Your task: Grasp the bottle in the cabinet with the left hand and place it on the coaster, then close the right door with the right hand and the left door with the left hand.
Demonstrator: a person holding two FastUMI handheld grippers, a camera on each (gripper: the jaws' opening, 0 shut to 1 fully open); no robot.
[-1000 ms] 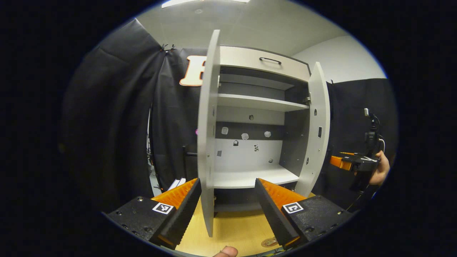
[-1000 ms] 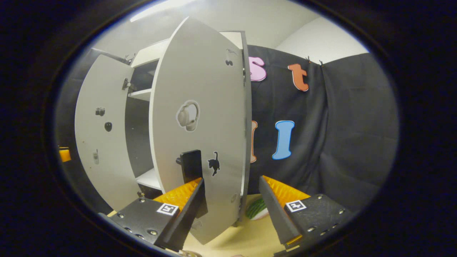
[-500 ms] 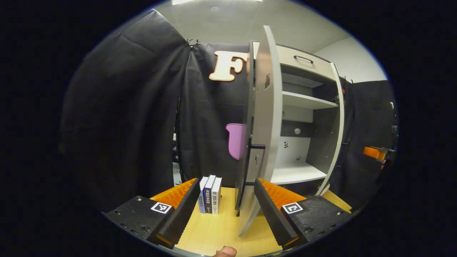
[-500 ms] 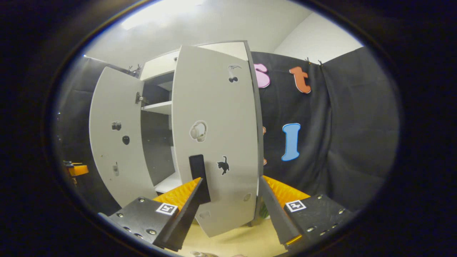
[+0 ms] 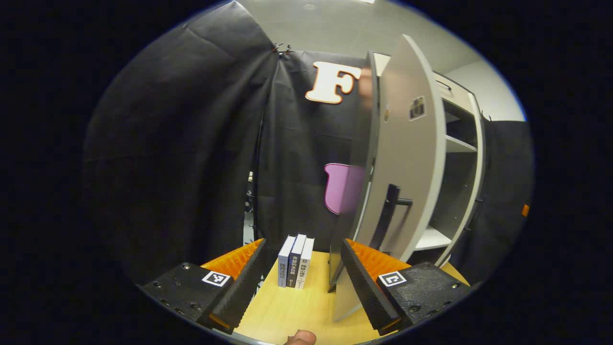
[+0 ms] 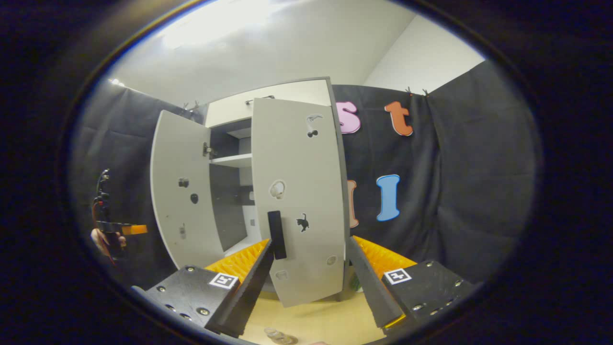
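Observation:
In the left gripper view, my left gripper [image 5: 304, 243] is open and holds nothing. The grey left door [image 5: 407, 172] stands just beyond its right finger, outer face and black handle [image 5: 390, 215] towards me, partly open. The cabinet's inside [image 5: 455, 191] shows past it. In the right gripper view, my right gripper [image 6: 310, 241] is open in front of the right door [image 6: 299, 191], whose black handle [image 6: 277, 235] is above the left finger. This door is swung mostly shut. The left door [image 6: 182, 201] stands open, and the left gripper [image 6: 119, 230] is in a hand beside it.
Three upright books [image 5: 296, 261] stand on the wooden tabletop [image 5: 287, 311] left of the cabinet. Something green [image 6: 357, 283] peeks from behind the right door's lower corner. A clear round thing [image 6: 280, 337] lies at the bottom edge, too cut off to tell. Black cloth walls the booth.
The left gripper has swung round to the outer side of the left door, bringing the books into view. The right door has turned further shut, and the right gripper has drawn back from it.

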